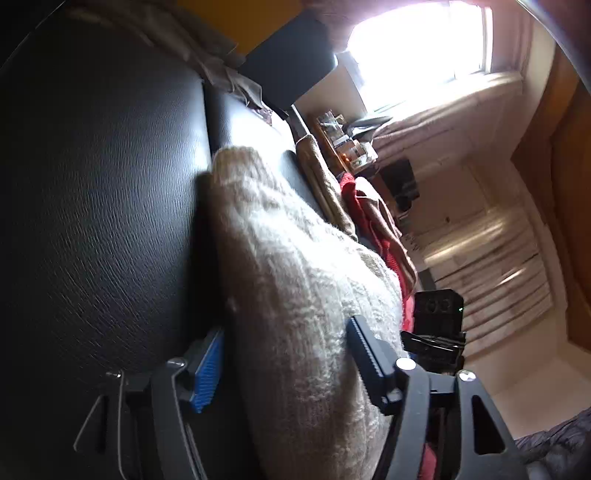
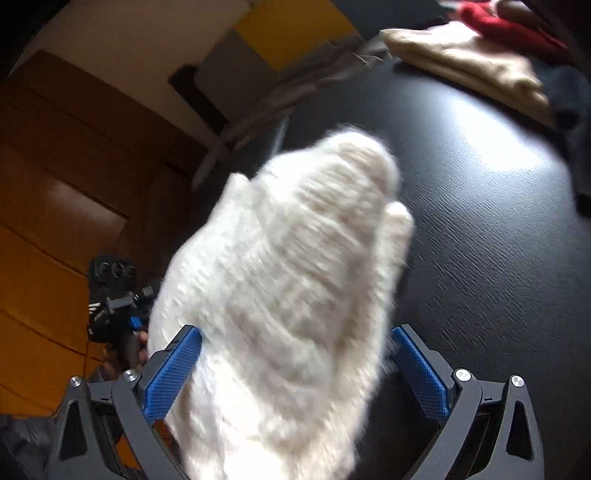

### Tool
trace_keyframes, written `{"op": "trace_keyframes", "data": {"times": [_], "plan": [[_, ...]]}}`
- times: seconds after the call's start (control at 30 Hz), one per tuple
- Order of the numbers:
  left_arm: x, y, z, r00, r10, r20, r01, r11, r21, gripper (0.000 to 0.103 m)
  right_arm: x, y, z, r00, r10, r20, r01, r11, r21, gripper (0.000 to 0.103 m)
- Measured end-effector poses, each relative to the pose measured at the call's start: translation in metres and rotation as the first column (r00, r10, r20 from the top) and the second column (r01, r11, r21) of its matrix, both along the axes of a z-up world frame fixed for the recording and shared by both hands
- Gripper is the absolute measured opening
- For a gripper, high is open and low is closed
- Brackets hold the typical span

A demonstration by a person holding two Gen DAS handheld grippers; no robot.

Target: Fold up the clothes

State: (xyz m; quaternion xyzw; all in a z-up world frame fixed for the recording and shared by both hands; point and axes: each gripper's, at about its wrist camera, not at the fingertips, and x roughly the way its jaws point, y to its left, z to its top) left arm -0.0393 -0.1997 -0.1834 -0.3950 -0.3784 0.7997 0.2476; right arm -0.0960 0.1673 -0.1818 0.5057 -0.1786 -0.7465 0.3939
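A cream knitted sweater (image 1: pixel 295 280) lies bunched between the blue-padded fingers of my left gripper (image 1: pixel 284 365), which is shut on it against the black leather-textured surface (image 1: pixel 103 192). In the right wrist view the same cream sweater (image 2: pixel 288 280) fills the space between the fingers of my right gripper (image 2: pixel 295 373), which is shut on it and holds it above the black surface (image 2: pixel 480 229). The other gripper (image 2: pixel 114 306) shows at the left of that view.
A folded beige garment (image 2: pixel 465 62) and a red garment (image 2: pixel 502 22) lie at the far side of the black surface; they also show in the left wrist view, the beige garment (image 1: pixel 325 181) beside the red garment (image 1: pixel 373 214). A grey cloth (image 2: pixel 295 88) hangs at the edge. Wooden panels (image 2: pixel 55 184) stand beside.
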Motion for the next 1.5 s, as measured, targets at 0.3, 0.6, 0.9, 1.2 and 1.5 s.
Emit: {"op": "trace_keyframes", "data": {"times": [0.3, 0.6, 0.9, 1.2, 1.5], "plan": [[0.014, 0.018, 0.012, 0.997, 0.050, -0.055, -0.053, 0.997, -0.052, 0.044, 0.002, -0.012, -0.002, 0.999, -0.006, -0.033, 0.004, 0.998, -0.057, 0.071], [0.118, -0.058, 0.050, 0.923, 0.333, -0.192, -0.351, 0.934, -0.067, 0.042, 0.001, -0.119, 0.025, 0.980, 0.191, -0.057, -0.195, 0.977, -0.087, 0.056], [0.236, -0.217, 0.073, 0.654, 0.706, -0.270, -0.751, 0.649, -0.121, 0.042, 0.013, -0.401, 0.030, 0.811, 0.582, -0.065, -0.586, 0.805, -0.092, 0.056], [0.265, -0.344, 0.028, 0.380, 0.917, -0.122, -0.907, 0.343, -0.246, 0.043, 0.047, -0.661, 0.032, 0.559, 0.822, -0.111, -0.809, 0.570, 0.144, 0.056], [0.263, -0.324, 0.035, 0.342, 0.936, -0.081, -0.874, 0.285, -0.394, 0.050, 0.029, -0.698, 0.040, 0.487, 0.837, -0.248, -0.762, 0.546, 0.349, 0.085]]}}
